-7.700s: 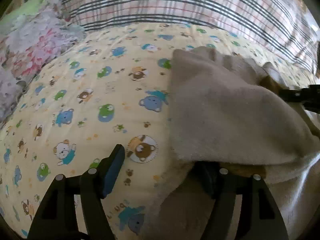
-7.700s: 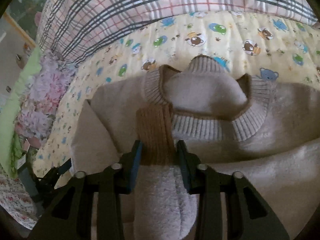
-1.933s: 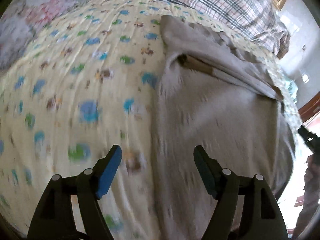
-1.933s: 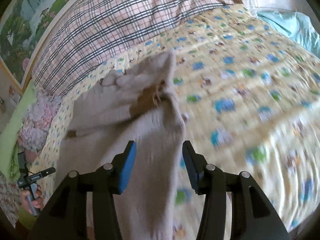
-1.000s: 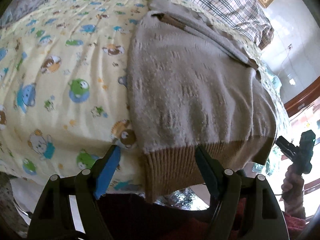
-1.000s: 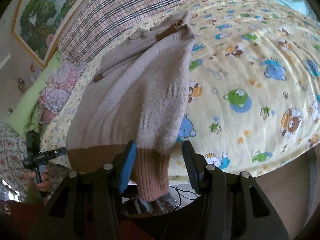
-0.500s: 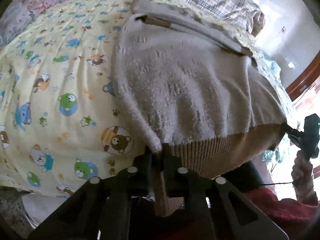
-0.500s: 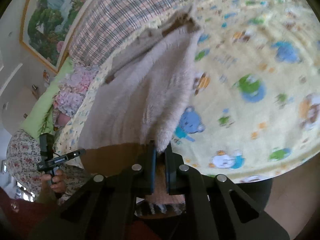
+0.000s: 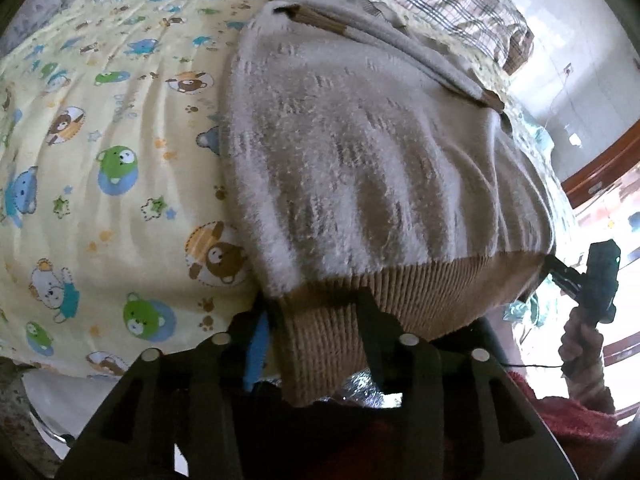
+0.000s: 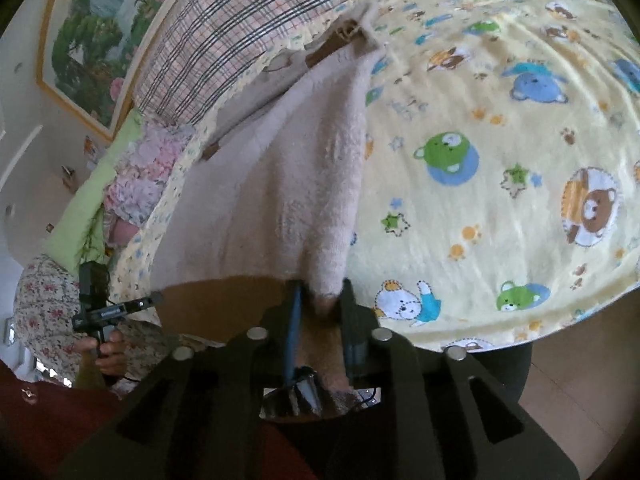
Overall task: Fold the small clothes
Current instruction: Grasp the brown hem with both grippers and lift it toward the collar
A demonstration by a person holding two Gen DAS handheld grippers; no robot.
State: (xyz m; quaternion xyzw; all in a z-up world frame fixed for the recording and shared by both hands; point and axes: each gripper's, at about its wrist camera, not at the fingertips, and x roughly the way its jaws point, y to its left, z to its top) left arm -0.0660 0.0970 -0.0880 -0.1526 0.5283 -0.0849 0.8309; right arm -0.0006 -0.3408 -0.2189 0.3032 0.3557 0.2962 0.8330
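I hold the beige sweater [image 9: 372, 160] by its brown ribbed hem [image 9: 420, 292], one corner in each hand. My left hand-held gripper [image 9: 316, 320] is closed on the left corner of the hem, and the ribbed cloth is pinched between the two fingers. My right hand-held gripper [image 10: 320, 312] is closed on the other corner in the same way; there the fuzzy cloth bunches a little just above the fingers.

The sweater lies on the bed [image 9: 100, 160], on the yellow sheet with bears, with its hem at the near edge of the mattress and its collar end far from me, near the plaid pillow [image 10: 240, 32]. Both sleeves [image 9: 400, 36] are already laid in across the body; I see their brown cuffs on top of it. So I judge the side folds are done. What is left, I think, is the fold along the length: to carry the hem up and over toward the collar, perhaps one more time after that, and then to let go. The body is not yet folded over itself.
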